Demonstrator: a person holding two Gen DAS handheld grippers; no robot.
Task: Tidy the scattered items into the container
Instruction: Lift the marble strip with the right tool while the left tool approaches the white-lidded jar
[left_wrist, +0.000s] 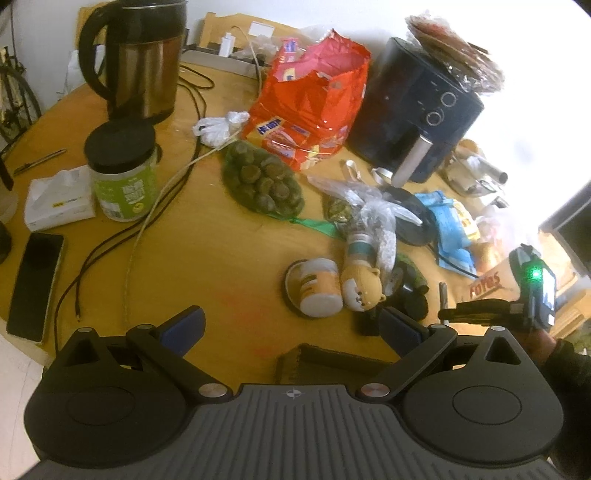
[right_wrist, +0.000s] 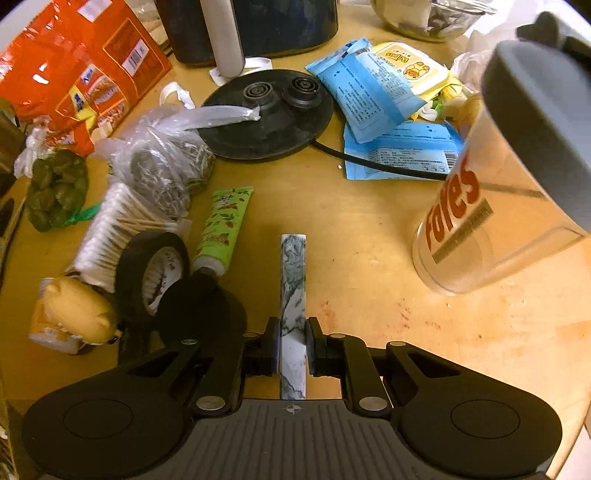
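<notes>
A marbled grey-and-white stick is clamped between the pads of the right claw, its long axis running toward twelve o'clock over the wooden bench. At two o'clock from the stick a clear plastic canister with red lettering and a grey lid is seen tilted (whether it rests on the bench cannot be told). At nine to ten o'clock lie a green tube, a roll of black tape, a bundle of cotton swabs and a yellow plush toy, crowded together. Blue packets are spread at one o'clock. The left claw is held wide apart with nothing between its pads, above bare bench.
</notes>
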